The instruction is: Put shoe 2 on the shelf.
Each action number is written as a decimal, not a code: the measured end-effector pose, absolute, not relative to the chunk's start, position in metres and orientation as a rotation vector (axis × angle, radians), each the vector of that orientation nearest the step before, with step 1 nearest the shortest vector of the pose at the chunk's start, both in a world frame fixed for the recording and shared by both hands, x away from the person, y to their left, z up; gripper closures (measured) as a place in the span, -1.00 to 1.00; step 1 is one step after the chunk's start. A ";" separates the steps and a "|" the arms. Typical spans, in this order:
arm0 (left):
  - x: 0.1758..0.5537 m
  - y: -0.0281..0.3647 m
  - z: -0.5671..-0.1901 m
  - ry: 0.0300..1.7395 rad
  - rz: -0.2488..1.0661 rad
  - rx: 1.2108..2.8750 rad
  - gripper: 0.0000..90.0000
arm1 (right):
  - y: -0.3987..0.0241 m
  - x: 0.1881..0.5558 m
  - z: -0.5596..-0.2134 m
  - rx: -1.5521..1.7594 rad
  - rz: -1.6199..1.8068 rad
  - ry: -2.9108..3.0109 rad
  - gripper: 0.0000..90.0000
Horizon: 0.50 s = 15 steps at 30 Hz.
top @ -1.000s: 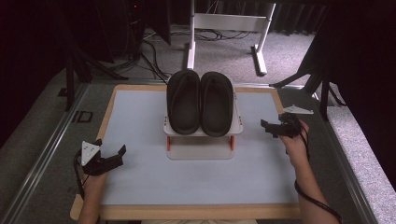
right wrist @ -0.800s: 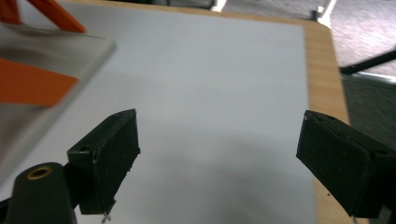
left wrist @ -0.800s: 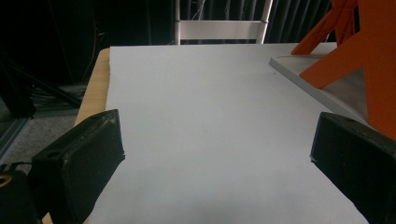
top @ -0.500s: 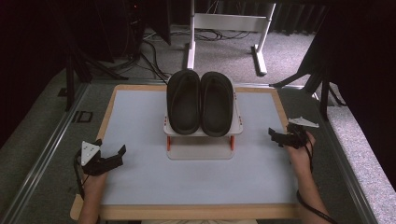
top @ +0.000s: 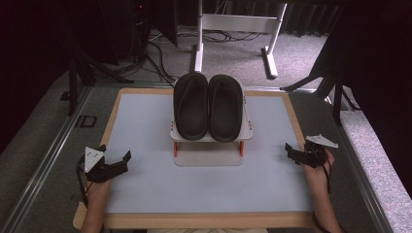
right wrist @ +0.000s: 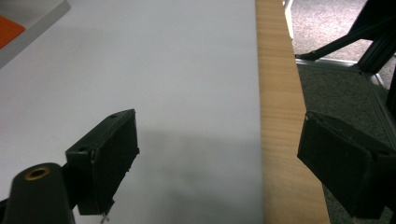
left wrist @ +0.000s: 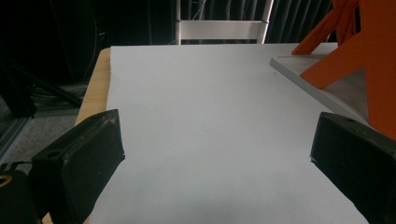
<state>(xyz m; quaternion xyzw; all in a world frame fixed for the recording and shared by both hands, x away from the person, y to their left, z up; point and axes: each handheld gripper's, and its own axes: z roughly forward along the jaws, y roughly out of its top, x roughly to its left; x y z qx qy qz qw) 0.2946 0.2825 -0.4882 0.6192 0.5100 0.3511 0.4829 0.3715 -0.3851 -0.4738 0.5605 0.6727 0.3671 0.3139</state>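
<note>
While both hand-held grippers rest wide open and empty at the near corners of the tabletop (top: 145,184), a pair of black slippers (top: 209,107) sits side by side on top of a small white rack with orange legs (top: 211,145), at the middle of the far half of the pale mat. The left hand-held gripper (top: 116,162) lies near the left edge, well apart from the rack, its jaws spread with only bare mat between them in the left gripper view, where an orange leg (left wrist: 355,56) of the rack rises at the right. The right hand-held gripper (top: 293,153) sits at the right edge, jaws likewise parted, straddling the line between the mat and the wooden rim (right wrist: 280,116) in the right gripper view. The slippers look like moulded foam or rubber: probably light, somewhat springy, and matte enough not to slide much between the pads. They would likely bend if pinched at the toe, so the firmer side wall or the heel edge of each sole seems the better hold, one slipper per hand-held gripper. The rack looks light too and may shift if a slipper is dragged instead of lifted.
</note>
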 end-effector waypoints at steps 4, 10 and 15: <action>0.295 0.283 -0.488 1.244 0.855 1.509 -0.95 | -0.388 0.366 -0.475 1.476 0.989 1.750 -0.74; 0.294 0.282 -0.488 1.242 0.859 1.512 -0.95 | -0.388 0.358 -0.476 1.448 1.008 1.723 -0.74; 0.294 0.282 -0.488 1.241 0.864 1.515 -0.95 | -0.386 0.355 -0.476 1.416 1.016 1.708 -0.70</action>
